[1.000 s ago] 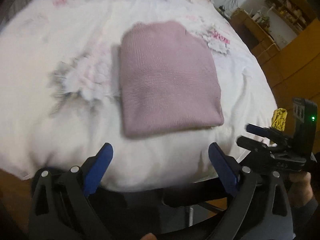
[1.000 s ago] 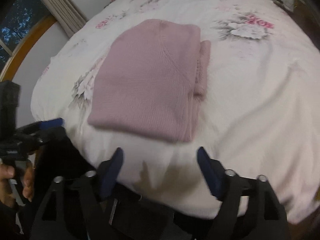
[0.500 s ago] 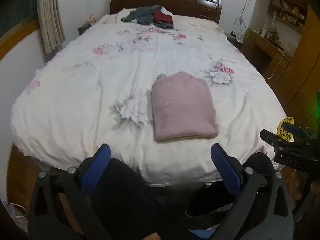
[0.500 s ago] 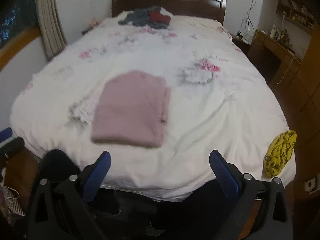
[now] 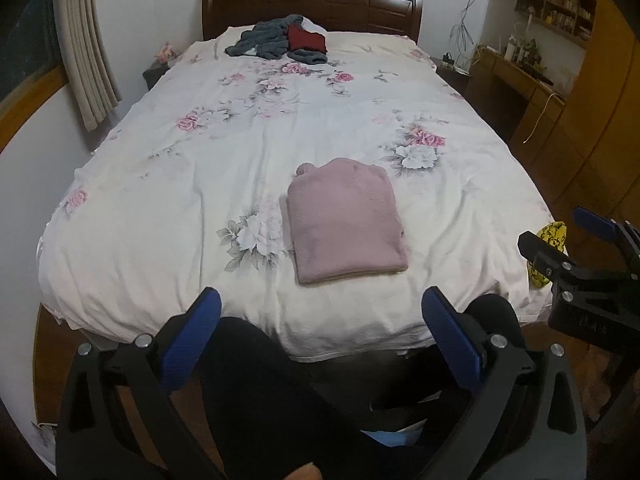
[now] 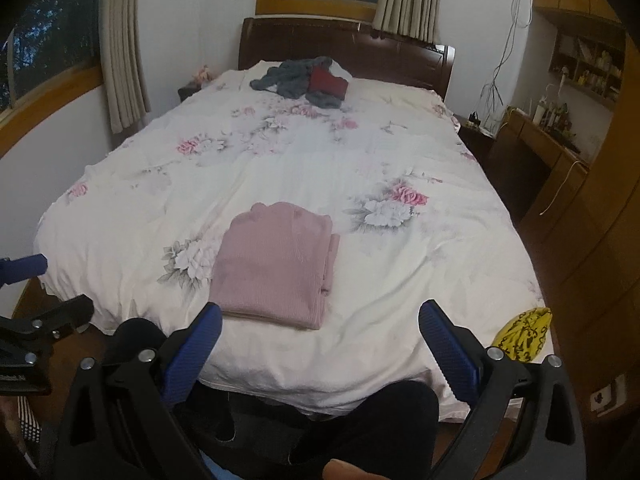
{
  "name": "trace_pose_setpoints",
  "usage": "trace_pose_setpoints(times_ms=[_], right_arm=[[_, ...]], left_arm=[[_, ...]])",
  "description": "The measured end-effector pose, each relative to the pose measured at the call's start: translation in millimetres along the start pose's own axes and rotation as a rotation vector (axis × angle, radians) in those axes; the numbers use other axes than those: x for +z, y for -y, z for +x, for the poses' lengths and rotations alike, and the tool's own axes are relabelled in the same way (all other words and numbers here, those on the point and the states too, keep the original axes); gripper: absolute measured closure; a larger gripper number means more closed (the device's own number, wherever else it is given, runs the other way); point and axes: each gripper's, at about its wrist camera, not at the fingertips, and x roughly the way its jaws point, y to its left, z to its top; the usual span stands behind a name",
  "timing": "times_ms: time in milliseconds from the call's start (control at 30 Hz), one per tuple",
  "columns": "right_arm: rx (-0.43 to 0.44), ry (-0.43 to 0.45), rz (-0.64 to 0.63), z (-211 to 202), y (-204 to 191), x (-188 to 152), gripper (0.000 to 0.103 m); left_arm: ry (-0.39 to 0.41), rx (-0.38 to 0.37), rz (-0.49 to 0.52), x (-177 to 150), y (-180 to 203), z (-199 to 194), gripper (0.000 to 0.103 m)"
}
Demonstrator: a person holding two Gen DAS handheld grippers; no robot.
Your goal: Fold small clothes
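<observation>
A pink knit garment lies folded into a neat rectangle near the foot of the bed; in the right wrist view the pink garment has its layered edge on the right. My left gripper hangs open off the foot of the bed, nothing between its blue fingers. The right gripper is also open and empty, pulled back from the garment. Each gripper shows at the edge of the other's view: the right gripper and the left gripper.
A pile of grey and dark red clothes lies by the wooden headboard. A yellow patterned cloth hangs at the bed's right corner. A wooden desk and wardrobe stand right; curtains left. Dark-trousered knees below.
Both grippers have drawn back and up from the folded pink garment, so the whole bed and room now show. The garment stays put and both grippers stay open.
</observation>
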Motion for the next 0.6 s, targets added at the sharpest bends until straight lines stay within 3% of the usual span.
trace_pose_setpoints(times_ms=[600], right_arm=[[0.037,-0.012,0.011,-1.1,-10.3,-5.8,0.004]], left_arm=[[0.005,0.000,-0.020,-6.8,-4.0,0.4,0.003]])
